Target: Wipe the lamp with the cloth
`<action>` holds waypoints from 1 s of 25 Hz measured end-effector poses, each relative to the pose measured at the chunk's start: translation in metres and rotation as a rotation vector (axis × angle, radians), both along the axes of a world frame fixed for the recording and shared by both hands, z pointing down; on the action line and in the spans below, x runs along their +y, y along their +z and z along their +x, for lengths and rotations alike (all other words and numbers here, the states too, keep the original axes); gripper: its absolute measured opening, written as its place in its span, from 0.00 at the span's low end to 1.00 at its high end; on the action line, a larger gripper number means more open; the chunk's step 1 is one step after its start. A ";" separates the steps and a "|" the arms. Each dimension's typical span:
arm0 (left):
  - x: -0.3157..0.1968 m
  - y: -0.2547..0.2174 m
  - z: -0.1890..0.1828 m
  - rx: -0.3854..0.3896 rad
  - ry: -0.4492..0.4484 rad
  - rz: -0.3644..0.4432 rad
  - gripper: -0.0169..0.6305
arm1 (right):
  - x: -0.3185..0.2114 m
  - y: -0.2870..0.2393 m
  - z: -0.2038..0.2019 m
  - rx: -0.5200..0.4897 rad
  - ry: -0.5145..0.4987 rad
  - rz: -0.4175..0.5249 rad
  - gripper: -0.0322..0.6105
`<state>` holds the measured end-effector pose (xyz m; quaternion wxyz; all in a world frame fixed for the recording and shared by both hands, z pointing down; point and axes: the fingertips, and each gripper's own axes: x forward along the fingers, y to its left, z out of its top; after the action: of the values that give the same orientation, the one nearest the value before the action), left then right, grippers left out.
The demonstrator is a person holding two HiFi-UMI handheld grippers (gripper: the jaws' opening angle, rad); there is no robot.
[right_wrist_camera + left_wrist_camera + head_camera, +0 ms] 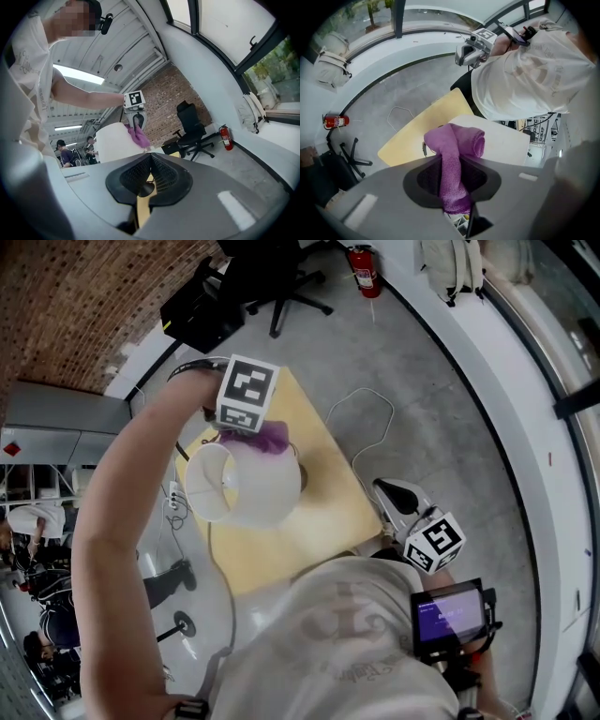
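Left tongs: clenched on purple cloth, cloth against white lamp shade (yellow tabletop beneath). Right tongs: seemingly closed, empty.

We see the lamp on the table. The cloth sits between the left gripper's jaws, against the lamp's far side. The right gripper is well apart, by the table's right edge. A cable lies on the floor behind the table, a chair farther back.
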<state>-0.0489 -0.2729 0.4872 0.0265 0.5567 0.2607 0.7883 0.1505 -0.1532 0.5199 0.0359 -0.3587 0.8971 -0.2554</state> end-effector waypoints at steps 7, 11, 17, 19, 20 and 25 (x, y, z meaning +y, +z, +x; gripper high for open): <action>-0.019 0.049 -0.002 0.025 0.060 0.069 0.17 | 0.001 0.008 0.004 -0.009 -0.017 -0.022 0.07; -0.035 0.043 -0.005 0.072 -0.034 0.122 0.17 | -0.010 0.015 0.013 -0.023 -0.038 -0.016 0.07; -0.037 -0.024 -0.016 0.179 -0.244 0.140 0.17 | -0.020 0.007 0.009 -0.045 -0.105 -0.002 0.07; -0.031 -0.049 -0.024 0.224 -0.317 0.131 0.17 | -0.022 0.000 -0.002 -0.057 -0.144 0.007 0.07; -0.029 -0.061 -0.028 0.246 -0.350 0.130 0.17 | -0.022 -0.003 -0.009 -0.061 -0.164 0.013 0.07; -0.019 -0.100 -0.048 0.318 -0.426 0.159 0.17 | -0.018 -0.007 -0.034 -0.069 -0.233 0.017 0.07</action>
<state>-0.0969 -0.2918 0.3869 0.1066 0.7159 0.0759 0.6858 0.1169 -0.1716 0.5130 0.0398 -0.2429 0.9330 -0.2626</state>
